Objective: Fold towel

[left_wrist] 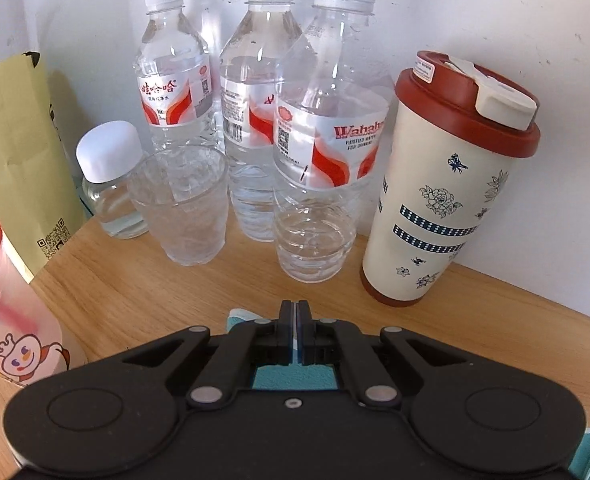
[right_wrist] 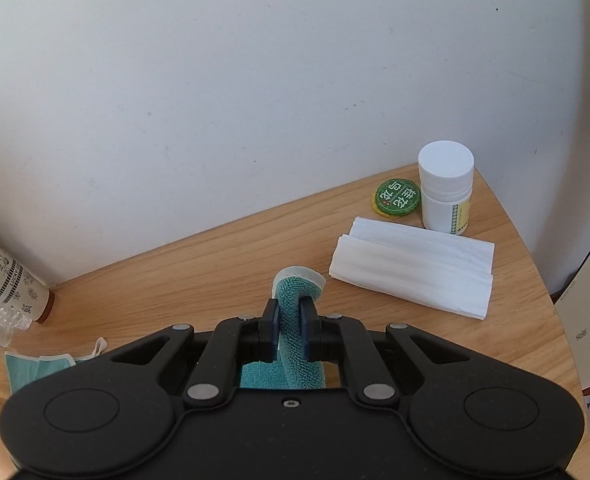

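Left gripper (left_wrist: 296, 312): jaws pressed together on thin towel (left_wrist: 291, 376) edge. Right gripper (right_wrist: 289, 320): jaws clamping thick teal bunch. Towel low over table (right_wrist: 175, 272), mostly hidden. Fold appears underway; laying down and flattening likely left.

Left gripper (left_wrist: 296, 312) body covering most of towel (left_wrist: 293, 376), only teal slivers peeking out. Paper bag (left_wrist: 11, 152) and mascot cup (left_wrist: 7, 320) getting cropped at desk's left edge. Right view: face mask (right_wrist: 35, 368) half hiding behind right gripper (right_wrist: 291, 320).
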